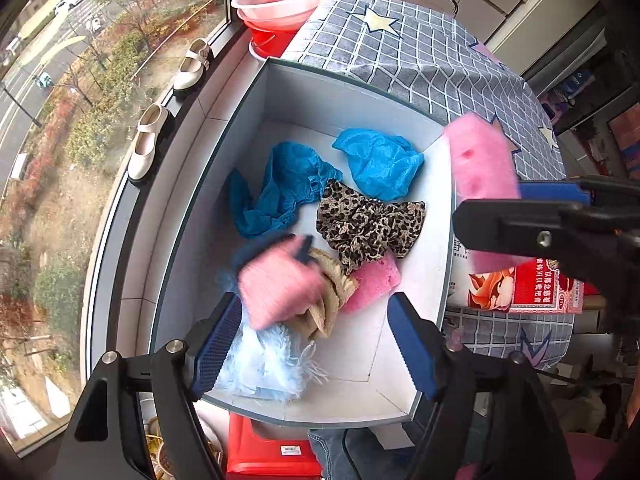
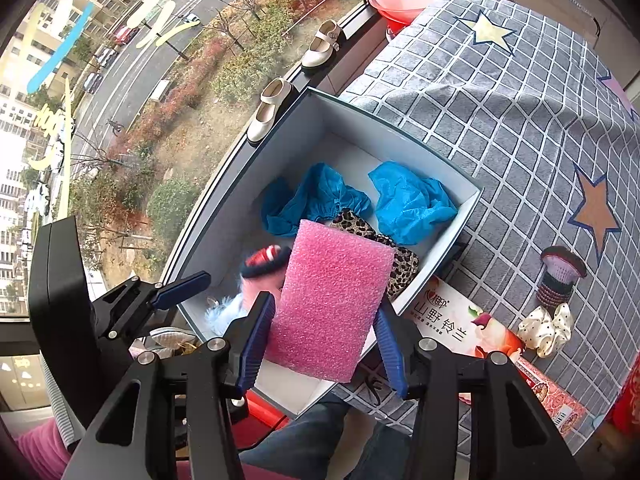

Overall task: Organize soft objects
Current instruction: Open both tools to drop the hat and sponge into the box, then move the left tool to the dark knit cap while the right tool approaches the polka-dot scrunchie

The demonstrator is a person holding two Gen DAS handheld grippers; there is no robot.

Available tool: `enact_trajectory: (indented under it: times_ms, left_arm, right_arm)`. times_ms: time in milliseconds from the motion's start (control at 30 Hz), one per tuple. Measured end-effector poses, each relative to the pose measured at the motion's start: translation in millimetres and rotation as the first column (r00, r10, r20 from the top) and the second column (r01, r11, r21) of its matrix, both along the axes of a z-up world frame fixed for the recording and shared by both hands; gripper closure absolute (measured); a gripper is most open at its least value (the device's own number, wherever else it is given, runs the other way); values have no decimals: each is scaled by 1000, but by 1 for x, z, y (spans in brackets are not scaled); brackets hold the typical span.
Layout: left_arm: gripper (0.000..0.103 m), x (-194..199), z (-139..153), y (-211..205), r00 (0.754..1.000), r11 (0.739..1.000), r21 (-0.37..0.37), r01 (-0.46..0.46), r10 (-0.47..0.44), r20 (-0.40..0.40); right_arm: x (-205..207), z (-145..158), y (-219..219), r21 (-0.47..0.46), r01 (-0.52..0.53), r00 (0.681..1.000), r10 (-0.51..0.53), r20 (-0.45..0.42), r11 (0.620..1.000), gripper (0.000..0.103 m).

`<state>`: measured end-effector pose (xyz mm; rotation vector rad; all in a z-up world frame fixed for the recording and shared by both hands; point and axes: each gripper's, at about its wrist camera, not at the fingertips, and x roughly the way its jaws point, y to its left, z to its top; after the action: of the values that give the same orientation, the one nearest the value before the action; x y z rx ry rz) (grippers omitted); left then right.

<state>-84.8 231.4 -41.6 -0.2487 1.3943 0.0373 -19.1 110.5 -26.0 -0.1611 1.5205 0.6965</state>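
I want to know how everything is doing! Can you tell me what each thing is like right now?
Left claw: open above the box, holding nothing.
Right claw: pink foam sheet between its pads.
Box: open, no lid on it.
Blurred pink thing: in the box below the left claw.
Leopard scrunchie: in the box.
White dotted scrunchie: out on the cloth.
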Motion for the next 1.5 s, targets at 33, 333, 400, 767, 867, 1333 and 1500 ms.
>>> enact_trajectory:
  times_ms: [33,333,400,767,867,1333,1500]
  left_arm:
    - [24,0,-1,-1,1000,1000,4,2,-2,-6]
    - [6,1,-8,-1,999,1000,-3,-18,18,-34]
    - [0,1,-9,1,999,999,-19,-29,28,-40]
    - [0,22,4,-17,998,996,-82,22,-26,-50]
    - [0,33,11,-32,997,995,-70,65,-67,-35]
    - [0,69,23,-99,978,980,-30,197,-199,-67]
    - [0,83,22,-121,971,976,-1,220,-219,-92]
  right_arm:
    - [0,0,-1,0,4,1000,-4,-3,1000,42]
    - [3,-2,-11,-5,45,999,-45,-18,999,11]
    - [4,-4,-14,-6,60,998,-60,-31,998,1]
    - [12,5,-60,-12,150,983,-151,-107,989,1]
    - [19,11,-86,-13,202,972,-202,-120,979,1]
    - [78,-38,-259,-159,475,848,-498,-179,866,1]
    - [93,-102,-277,-222,429,831,-479,-283,876,1]
